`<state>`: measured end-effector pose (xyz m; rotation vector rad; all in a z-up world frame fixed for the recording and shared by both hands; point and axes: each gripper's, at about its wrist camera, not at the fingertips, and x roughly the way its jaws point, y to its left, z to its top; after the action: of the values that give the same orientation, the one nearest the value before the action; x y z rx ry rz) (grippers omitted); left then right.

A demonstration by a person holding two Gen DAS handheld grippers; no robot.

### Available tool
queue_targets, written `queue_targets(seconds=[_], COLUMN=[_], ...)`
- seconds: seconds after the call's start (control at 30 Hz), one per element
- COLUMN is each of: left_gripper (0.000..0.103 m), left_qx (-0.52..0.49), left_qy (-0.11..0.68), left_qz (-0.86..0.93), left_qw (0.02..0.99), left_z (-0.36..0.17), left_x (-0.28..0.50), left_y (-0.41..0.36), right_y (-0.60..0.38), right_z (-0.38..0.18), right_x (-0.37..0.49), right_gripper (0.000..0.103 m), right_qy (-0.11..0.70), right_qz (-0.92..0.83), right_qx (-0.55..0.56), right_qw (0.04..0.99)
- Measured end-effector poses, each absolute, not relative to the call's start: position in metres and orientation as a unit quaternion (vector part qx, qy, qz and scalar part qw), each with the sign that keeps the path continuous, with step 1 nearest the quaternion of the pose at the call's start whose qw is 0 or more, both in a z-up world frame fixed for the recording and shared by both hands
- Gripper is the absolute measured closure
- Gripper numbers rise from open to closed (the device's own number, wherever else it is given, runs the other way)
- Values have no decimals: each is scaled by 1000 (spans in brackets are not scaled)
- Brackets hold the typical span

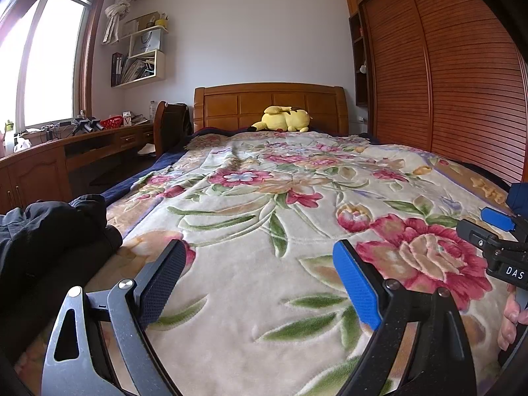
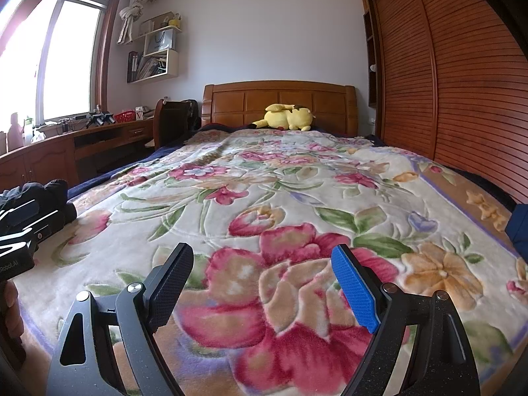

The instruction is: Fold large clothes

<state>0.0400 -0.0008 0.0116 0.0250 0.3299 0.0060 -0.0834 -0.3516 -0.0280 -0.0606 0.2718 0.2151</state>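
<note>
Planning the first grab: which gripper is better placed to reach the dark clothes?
Left. The dark clothes lie heaped just beside the open left gripper; the right gripper, also open, faces bare floral blanket.

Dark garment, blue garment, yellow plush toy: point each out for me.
dark garment (image 1: 49, 231), left wrist view, on its crumpled top folds.
blue garment (image 2: 520, 227), right wrist view, on the edge showing at the frame's right.
yellow plush toy (image 1: 285, 119), left wrist view, on its body.

We saw a dark garment (image 1: 49, 231) bunched in a rumpled heap at the left edge of the bed, on the floral blanket (image 1: 264, 231). It lay unfolded, creased, its folds piled over one another. A bit of blue cloth (image 2: 519, 227) showed at the right edge; we could not tell its shape.
</note>
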Motion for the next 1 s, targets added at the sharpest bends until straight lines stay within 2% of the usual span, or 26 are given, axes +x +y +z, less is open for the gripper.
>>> queue_targets(seconds=[1.0], left_gripper=[12], left_qx=[13], left_qy=[164], left_qz=[4], left_qw=[986], left_z=[11], left_x=[39], left_y=[-1], right_y=[-354], right_z=[-28], right_x=[-83], right_gripper=[16], right_qy=[132], right_qz=[108], right_qx=[-29], right_qw=[985])
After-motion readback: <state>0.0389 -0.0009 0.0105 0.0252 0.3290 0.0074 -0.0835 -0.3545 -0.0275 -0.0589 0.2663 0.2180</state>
